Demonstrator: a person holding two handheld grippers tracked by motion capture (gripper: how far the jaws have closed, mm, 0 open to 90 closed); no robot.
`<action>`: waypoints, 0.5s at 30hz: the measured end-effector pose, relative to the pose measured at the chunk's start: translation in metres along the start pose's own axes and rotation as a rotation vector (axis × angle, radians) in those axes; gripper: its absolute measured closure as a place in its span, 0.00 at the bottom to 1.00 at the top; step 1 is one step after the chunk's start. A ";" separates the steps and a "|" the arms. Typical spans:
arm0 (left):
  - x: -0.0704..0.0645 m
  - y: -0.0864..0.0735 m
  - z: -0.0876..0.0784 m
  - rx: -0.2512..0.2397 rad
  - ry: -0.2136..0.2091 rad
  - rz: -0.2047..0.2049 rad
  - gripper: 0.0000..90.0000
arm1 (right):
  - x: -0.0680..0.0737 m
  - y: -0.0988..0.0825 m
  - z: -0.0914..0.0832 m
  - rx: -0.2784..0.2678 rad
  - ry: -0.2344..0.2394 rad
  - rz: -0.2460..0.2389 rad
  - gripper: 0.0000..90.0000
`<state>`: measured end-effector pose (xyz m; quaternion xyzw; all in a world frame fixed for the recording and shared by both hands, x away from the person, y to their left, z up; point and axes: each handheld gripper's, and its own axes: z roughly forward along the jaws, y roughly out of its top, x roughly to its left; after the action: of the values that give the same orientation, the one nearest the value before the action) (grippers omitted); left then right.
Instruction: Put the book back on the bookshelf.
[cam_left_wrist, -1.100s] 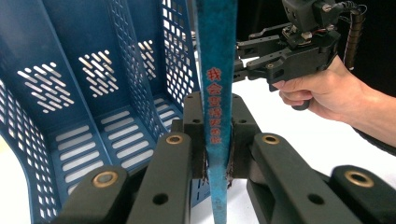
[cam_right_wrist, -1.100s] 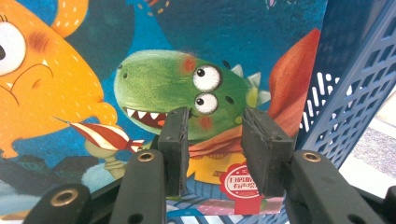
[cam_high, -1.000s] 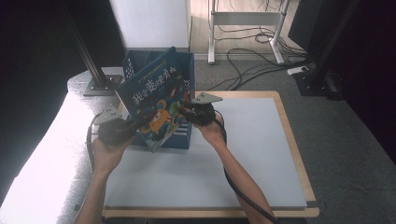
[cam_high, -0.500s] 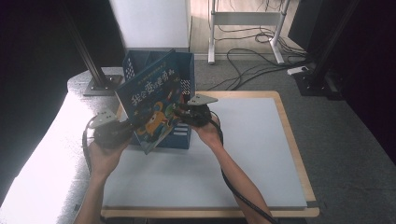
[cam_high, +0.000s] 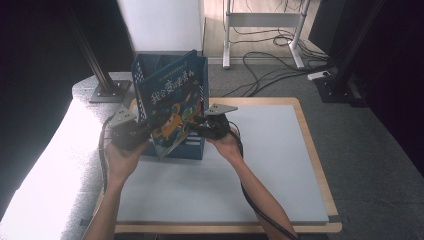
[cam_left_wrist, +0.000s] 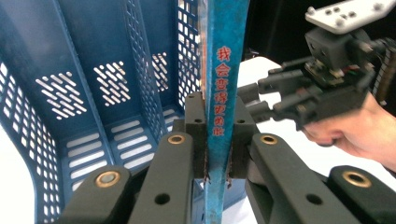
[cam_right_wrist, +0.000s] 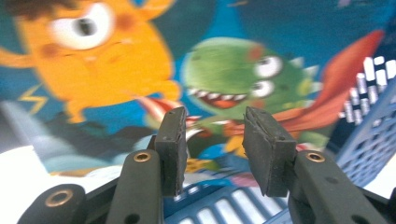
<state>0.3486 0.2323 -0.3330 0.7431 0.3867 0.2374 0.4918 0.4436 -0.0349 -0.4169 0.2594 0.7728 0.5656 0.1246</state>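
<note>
Left gripper (cam_left_wrist: 217, 140) jaws clamped on the book (cam_left_wrist: 224, 70); right gripper (cam_right_wrist: 215, 140) jaws apart

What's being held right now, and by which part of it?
The left tool clamps the picture book by its spine edge; the right tool stands open before its cover, holding nothing.

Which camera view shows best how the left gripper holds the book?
The left gripper view: its jaws press on both sides of the book's blue spine, beside the blue basket. The high view shows the left gripper at the book's edge, small. The right gripper view shows the cover's cartoon monsters.
</note>
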 end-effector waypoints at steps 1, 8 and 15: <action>0.000 0.001 0.002 0.002 0.002 0.000 0.92 | 0.002 -0.001 -0.001 0.005 0.018 0.001 0.65; -0.002 0.007 0.009 0.014 0.009 0.001 0.92 | 0.018 -0.007 0.001 0.035 0.100 0.006 0.67; -0.006 0.007 0.009 0.018 0.017 0.009 0.92 | 0.051 -0.015 0.015 0.063 0.192 -0.032 0.79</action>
<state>0.3546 0.2212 -0.3300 0.7471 0.3897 0.2425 0.4809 0.4042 0.0011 -0.4309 0.1955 0.8026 0.5613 0.0510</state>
